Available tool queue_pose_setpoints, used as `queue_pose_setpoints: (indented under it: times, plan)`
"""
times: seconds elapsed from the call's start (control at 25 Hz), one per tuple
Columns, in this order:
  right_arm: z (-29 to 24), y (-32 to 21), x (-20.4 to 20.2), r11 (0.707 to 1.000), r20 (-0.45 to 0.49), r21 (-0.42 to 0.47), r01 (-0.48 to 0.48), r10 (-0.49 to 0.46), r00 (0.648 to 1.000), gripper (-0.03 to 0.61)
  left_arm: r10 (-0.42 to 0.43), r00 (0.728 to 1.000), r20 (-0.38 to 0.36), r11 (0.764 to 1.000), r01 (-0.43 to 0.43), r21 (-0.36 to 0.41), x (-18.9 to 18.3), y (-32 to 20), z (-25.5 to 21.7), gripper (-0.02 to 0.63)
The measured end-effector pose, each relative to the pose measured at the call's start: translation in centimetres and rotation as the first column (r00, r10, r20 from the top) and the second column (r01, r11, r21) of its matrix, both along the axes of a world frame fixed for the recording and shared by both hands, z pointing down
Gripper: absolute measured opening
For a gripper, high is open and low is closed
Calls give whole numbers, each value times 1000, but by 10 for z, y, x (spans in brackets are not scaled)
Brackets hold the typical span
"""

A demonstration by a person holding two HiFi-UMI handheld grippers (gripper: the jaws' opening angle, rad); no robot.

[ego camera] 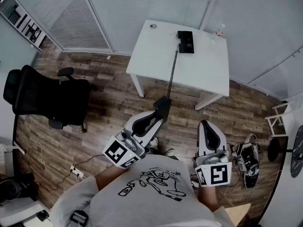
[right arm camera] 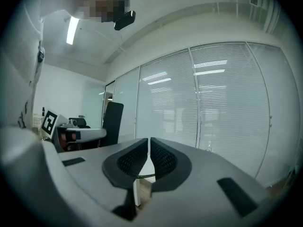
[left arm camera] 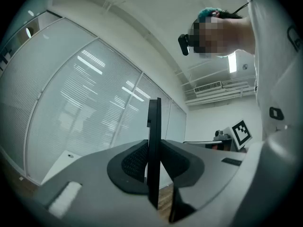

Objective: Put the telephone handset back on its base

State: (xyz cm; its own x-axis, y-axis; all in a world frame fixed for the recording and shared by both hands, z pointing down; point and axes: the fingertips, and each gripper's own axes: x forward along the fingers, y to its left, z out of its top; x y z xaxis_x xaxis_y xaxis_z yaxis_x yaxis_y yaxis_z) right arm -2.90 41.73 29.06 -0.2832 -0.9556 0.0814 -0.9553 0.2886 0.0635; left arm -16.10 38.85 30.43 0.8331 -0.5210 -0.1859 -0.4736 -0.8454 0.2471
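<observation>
The black telephone base [ego camera: 185, 41] sits near the far edge of a white table [ego camera: 156, 56]. A coiled cord [ego camera: 173, 70] runs from it down to the black handset [ego camera: 164, 108], held off the table in mid-air. My left gripper [ego camera: 158, 116] is shut on the handset, which shows edge-on as a thin black slab [left arm camera: 153, 136] between the pads of the left gripper [left arm camera: 152, 167]. My right gripper [ego camera: 208, 125] hangs beside it, shut with nothing in it, and its pads meet in the right gripper view [right arm camera: 149, 150]. That view also shows the handset [right arm camera: 112, 123] at left.
A black office chair [ego camera: 47, 98] stands left of the table on the wood floor. A water bottle [ego camera: 218, 32] is on the table's far right corner. Shoes [ego camera: 248, 160] and a white rack [ego camera: 277, 119] lie at right, a power strip [ego camera: 78, 171] at lower left. Blinds line the walls.
</observation>
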Motion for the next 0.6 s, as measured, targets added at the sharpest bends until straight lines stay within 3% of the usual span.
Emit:
queue_pose_setpoints:
  times: [0.6]
  plan:
    - [-1,-25,-14,1000,-2,-5,-10,10,1000,15,21,1000,-9,1000,-21,-10,-13,-24,0,71]
